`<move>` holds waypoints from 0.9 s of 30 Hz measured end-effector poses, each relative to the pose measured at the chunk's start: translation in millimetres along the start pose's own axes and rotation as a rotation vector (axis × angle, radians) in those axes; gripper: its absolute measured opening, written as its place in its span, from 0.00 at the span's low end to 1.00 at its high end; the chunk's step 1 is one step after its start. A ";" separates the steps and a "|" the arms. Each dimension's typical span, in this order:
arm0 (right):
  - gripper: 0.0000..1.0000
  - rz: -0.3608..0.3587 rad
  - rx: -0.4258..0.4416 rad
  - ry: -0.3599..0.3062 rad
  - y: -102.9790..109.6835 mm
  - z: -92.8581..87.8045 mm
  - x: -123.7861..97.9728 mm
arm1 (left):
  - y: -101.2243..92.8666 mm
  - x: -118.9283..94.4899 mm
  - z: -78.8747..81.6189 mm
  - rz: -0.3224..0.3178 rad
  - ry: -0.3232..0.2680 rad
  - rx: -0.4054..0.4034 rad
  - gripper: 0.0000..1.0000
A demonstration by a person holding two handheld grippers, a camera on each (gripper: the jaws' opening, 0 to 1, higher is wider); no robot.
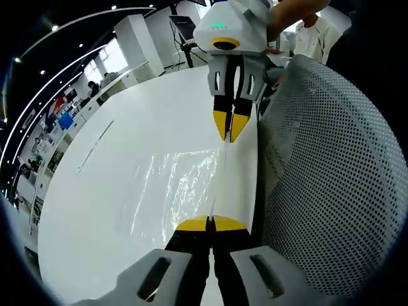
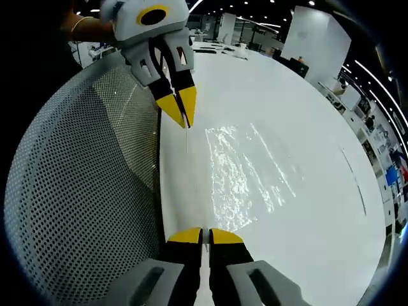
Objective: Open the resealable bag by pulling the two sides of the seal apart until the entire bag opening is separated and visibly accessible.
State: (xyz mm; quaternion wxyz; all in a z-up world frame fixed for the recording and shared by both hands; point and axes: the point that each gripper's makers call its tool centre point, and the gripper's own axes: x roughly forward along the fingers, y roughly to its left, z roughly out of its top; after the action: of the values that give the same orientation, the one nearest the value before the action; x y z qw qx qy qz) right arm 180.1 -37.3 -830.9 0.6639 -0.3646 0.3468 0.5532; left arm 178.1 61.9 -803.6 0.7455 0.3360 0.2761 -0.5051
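A clear resealable bag (image 1: 178, 185) lies flat on the white table (image 1: 146, 108), glinting under the lights. Its one edge runs straight between both grippers near the table's edge. My left gripper (image 1: 210, 223) is shut on the near end of that edge. My right gripper (image 1: 230, 127) is shut on the far end, facing me. In the right gripper view the bag (image 2: 248, 172) spreads to the right of the same edge, with my right gripper (image 2: 205, 236) pinching it at the bottom and the left gripper (image 2: 182, 109) pinching it at the top. The bag's mouth looks closed.
A grey mesh chair back (image 1: 331, 178) (image 2: 83, 178) stands right against the table's edge beside both grippers. A thin seam (image 1: 95, 145) crosses the table beyond the bag. People (image 1: 312, 29) and desks are in the room behind.
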 end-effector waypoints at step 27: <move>0.10 0.044 0.110 -0.163 3.5 35.7 2.9 | -17.1 5.0 13.0 -0.021 -0.018 0.129 0.00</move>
State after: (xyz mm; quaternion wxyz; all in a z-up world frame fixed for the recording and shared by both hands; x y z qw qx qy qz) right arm 179.0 -4.5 -816.2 0.6965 -0.2738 0.3294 0.5757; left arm 164.7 44.4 -803.1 0.7193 0.3759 0.2400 -0.5327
